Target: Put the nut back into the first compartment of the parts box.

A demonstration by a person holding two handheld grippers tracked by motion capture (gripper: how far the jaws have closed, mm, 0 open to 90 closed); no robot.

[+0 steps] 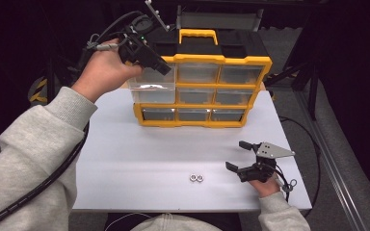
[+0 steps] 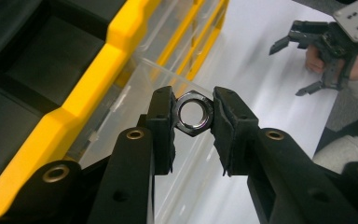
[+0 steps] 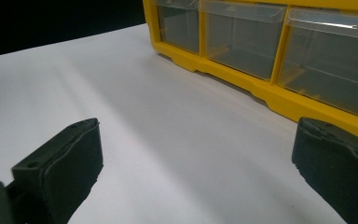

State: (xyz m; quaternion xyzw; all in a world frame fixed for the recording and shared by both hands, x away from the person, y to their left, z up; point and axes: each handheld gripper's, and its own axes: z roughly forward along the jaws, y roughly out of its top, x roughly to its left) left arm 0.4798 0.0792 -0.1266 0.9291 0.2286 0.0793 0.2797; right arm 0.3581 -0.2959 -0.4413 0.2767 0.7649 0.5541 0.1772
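Your left gripper (image 2: 193,116) is clamped on a hex nut (image 2: 194,113), pinched flat-to-flat between the two pads, and it hangs over the pulled-out clear drawer (image 1: 150,83) at the top left of the yellow organiser (image 1: 202,91). Judging by that, the step in hand is dropping the nut into this drawer. Bring the nut fully inside the drawer's near wall before you let go, and lower it close to the drawer floor so it does not bounce out. Ease the pads apart slowly; the nut is gripped only on two faces and could flick sideways. Your right gripper (image 1: 245,156) rests at the near right of the white table (image 1: 125,144), jaws spread wide and empty. Two more nuts (image 1: 196,178) lie just left of it.
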